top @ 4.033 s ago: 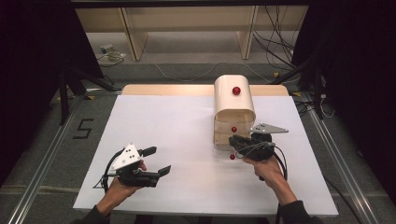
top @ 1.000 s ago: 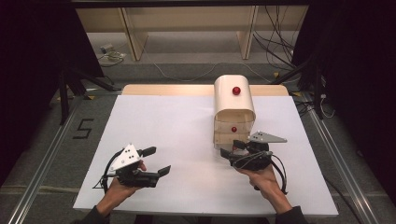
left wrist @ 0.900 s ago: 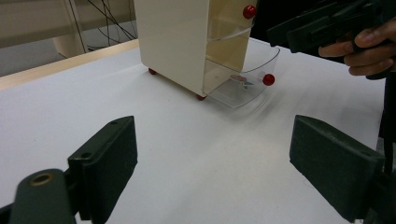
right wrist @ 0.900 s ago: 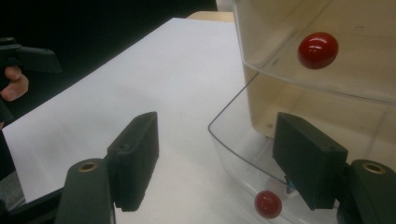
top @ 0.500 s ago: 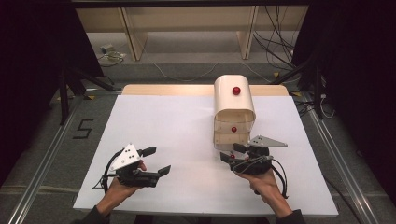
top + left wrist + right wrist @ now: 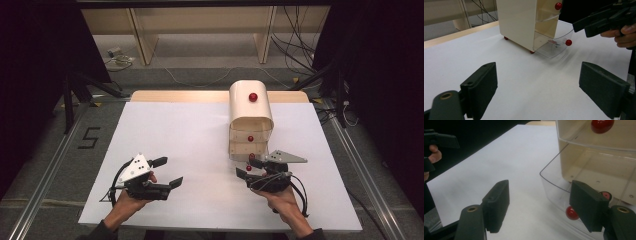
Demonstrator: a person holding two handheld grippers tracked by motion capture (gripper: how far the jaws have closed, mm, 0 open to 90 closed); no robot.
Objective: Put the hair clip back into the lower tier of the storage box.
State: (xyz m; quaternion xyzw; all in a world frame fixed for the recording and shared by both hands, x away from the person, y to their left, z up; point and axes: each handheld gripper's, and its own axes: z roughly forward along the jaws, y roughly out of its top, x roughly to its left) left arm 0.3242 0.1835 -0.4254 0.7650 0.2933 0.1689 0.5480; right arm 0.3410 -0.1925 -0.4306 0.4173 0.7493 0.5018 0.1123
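Note:
A cream cabinet [image 6: 251,116] with a rounded top and red knobs stands right of the table's middle. Its clear bottom drawer [image 6: 554,48] is pulled out a little, and a small pinkish item [image 6: 606,195] lies inside. My right gripper [image 6: 250,168] is open at the drawer's front. The drawer's red knob [image 6: 572,213] sits just inside its right jaw, partly hidden by it. My left gripper [image 6: 167,172] is open at the near left, well apart from the cabinet, with nothing between its fingers. It faces the cabinet [image 6: 524,22] and the right gripper [image 6: 599,21].
White paper [image 6: 175,130] covers the table, whose wooden far edge [image 6: 175,95] shows behind it. A second clear drawer with a red knob [image 6: 602,125] sits shut above the open one. Metal rails run along both sides of the table.
The right gripper has drawn back toward the near edge and a little leftward, settling in front of the bottom drawer's knob. The left gripper and the cabinet have stayed put.

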